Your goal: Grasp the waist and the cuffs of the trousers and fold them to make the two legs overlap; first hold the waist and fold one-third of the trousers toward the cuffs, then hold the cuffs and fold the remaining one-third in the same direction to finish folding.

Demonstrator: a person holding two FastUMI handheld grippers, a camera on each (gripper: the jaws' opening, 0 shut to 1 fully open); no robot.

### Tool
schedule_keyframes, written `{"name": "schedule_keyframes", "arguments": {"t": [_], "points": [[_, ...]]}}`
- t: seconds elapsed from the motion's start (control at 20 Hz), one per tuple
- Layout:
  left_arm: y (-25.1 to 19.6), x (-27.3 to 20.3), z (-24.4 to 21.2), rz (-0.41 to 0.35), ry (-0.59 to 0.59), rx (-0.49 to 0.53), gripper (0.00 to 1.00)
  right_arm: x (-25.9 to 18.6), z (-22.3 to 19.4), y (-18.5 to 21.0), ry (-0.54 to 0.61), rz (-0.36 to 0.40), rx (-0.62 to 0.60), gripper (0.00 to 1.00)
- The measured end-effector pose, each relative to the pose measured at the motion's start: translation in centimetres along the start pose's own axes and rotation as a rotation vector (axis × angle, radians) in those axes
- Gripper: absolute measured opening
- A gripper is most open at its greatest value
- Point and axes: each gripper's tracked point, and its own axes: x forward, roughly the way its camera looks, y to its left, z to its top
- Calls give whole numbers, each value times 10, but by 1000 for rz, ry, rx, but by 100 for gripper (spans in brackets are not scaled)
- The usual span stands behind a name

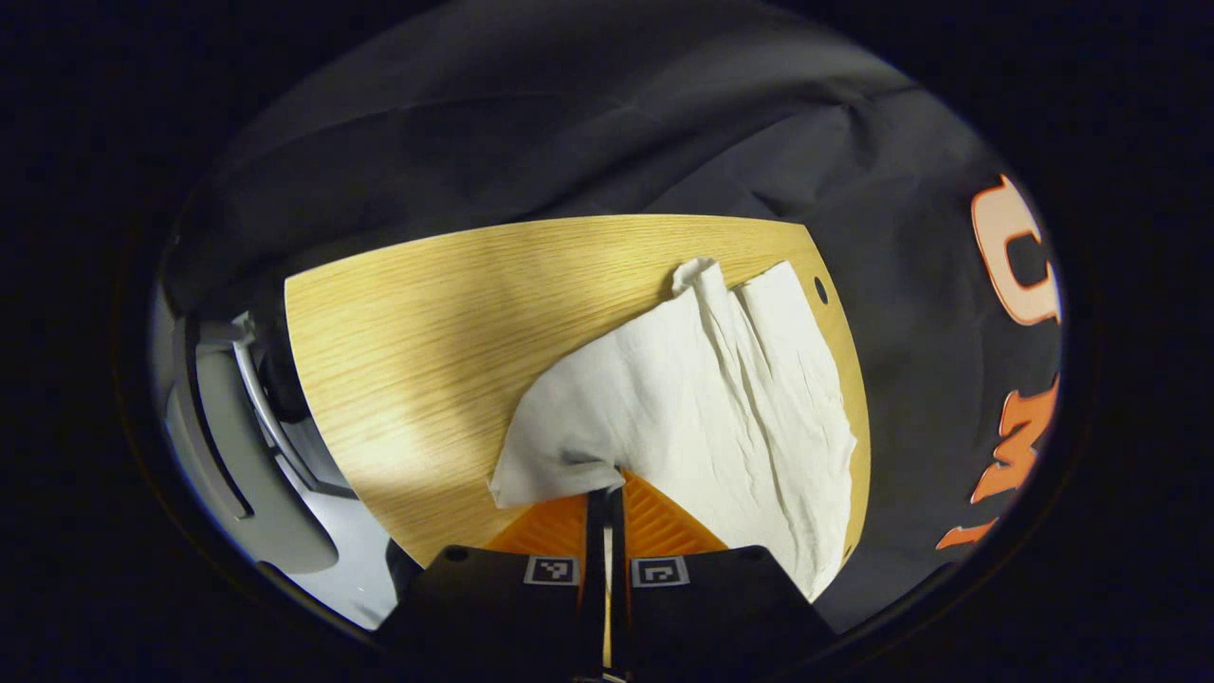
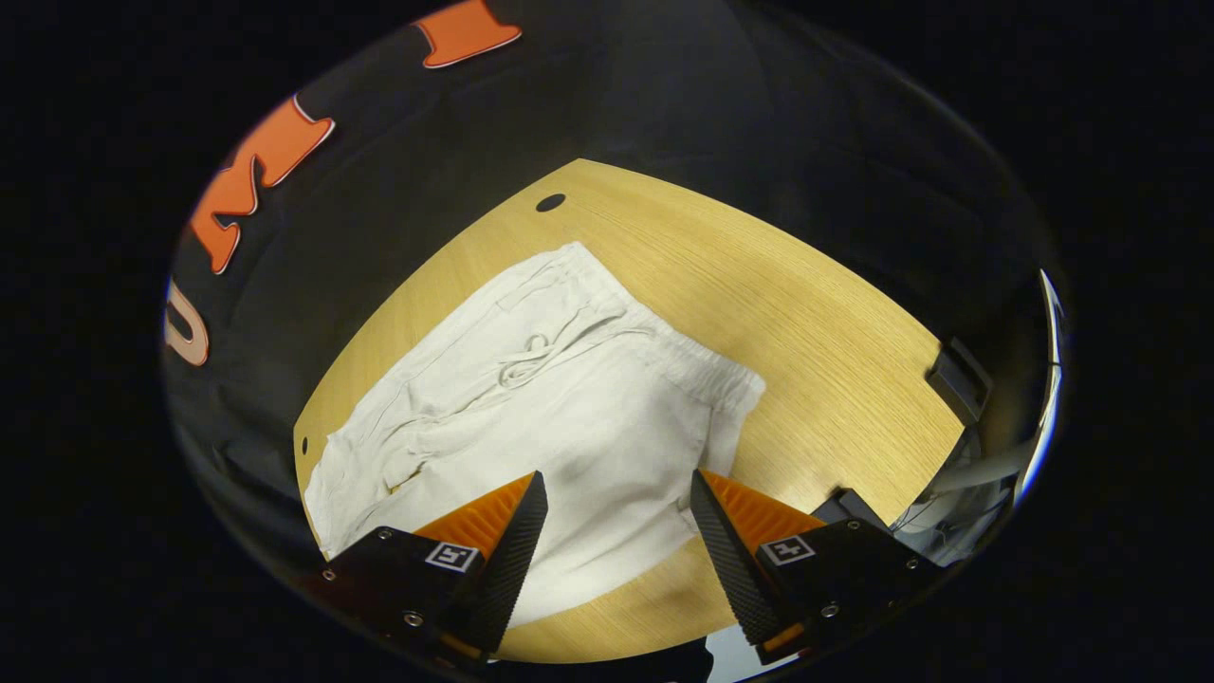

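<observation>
White trousers (image 1: pixel 711 398) lie on the wooden table (image 1: pixel 427 323) in the left gripper view, and one corner of the cloth is lifted off the wood. My left gripper (image 1: pixel 607 489) is shut on that corner, the fabric bunching right at the fingertips. From the right gripper view the trousers (image 2: pixel 569 408) spread flat, with the elastic waist and drawstring (image 2: pixel 531 359) toward the far side. My right gripper (image 2: pixel 616 484) hangs open over the near part of the cloth, fingers wide apart and nothing between them.
Two small round holes (image 2: pixel 550 202) pierce the table near its edges. The booth's black cloth wall (image 1: pixel 664 123) surrounds the table. A white chair or frame (image 1: pixel 247 427) stands off the table's left edge, and a dark box (image 2: pixel 958 375) sits at its right edge.
</observation>
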Motion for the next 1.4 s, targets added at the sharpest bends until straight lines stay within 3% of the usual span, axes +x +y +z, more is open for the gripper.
{"name": "schedule_keyframes", "arguments": {"t": [0.55, 1.0, 1.1, 1.15, 1.2, 1.25, 1.4], "points": [[-30, -37, 20, -28, -95, 67, 6, 39, 15, -62, 15, -99, 111, 92], [-57, -70, 20, -19, -161, 108, 6, 69, 37, -70, 58, -133, 109, 73], [-64, -77, 16, -17, -172, 113, 6, 73, 39, -75, 80, -172, 99, 70], [-69, -80, 14, -23, -175, 118, 6, 74, 42, -74, 86, -176, 97, 62], [-70, -82, 13, -19, -179, 125, 6, 77, 44, -76, 83, -185, 101, 60], [-76, -84, 9, -26, -178, 129, 6, 75, 45, -77, 91, -190, 125, 43], [-86, -88, 8, -33, -177, 150, 6, 77, 49, -75, 109, -136, 258, 27]]}}
